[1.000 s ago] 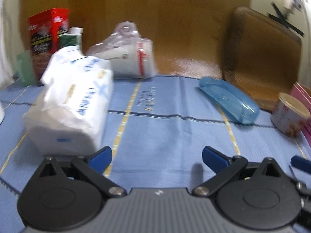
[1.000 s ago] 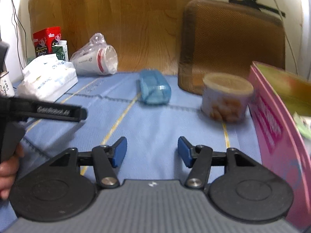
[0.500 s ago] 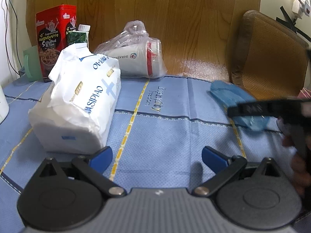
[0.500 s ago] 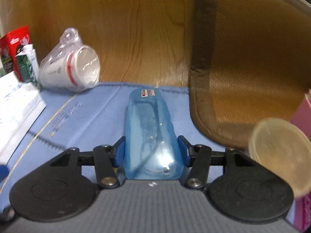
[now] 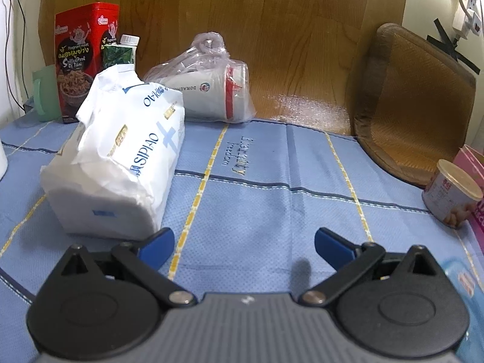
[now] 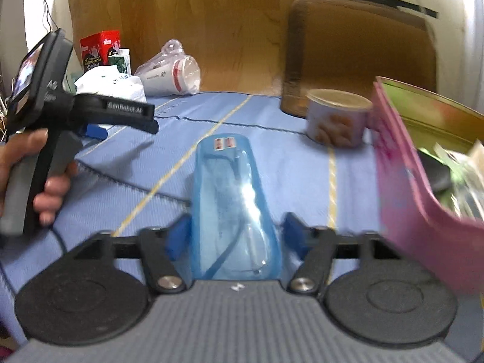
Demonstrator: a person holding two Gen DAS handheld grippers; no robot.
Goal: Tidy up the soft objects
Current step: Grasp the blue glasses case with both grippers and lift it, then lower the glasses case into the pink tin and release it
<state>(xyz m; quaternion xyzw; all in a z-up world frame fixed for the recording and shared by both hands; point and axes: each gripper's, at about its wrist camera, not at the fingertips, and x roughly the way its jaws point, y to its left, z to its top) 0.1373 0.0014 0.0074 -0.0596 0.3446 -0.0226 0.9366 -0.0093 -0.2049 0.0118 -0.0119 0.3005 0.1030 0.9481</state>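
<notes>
Closest in, the right gripper [image 6: 236, 236] has its jaws opening around the blue translucent case [image 6: 233, 199] — the case lies flat on the blue cloth [image 6: 287, 163] between the pads, with a visible gap on the right side, so I'd say it's being let go here, not carried. It sits just left of the pink box [image 6: 402, 175], which is already stuffed with odds and ends; maybe that's the sorting spot, hard to say.

The left gripper [image 5: 243, 242] hovers over bare cloth with its jaws spread apart and nothing between them, the person's hand [image 6: 33, 169] on its handle. It looks parked — waiting its turn.

Just past its left finger is the white tissue pack [image 5: 121, 157], the obvious soft thing to grab next. Farther back lie the bagged paper cups [image 5: 211, 90] against the wood panel.
</notes>
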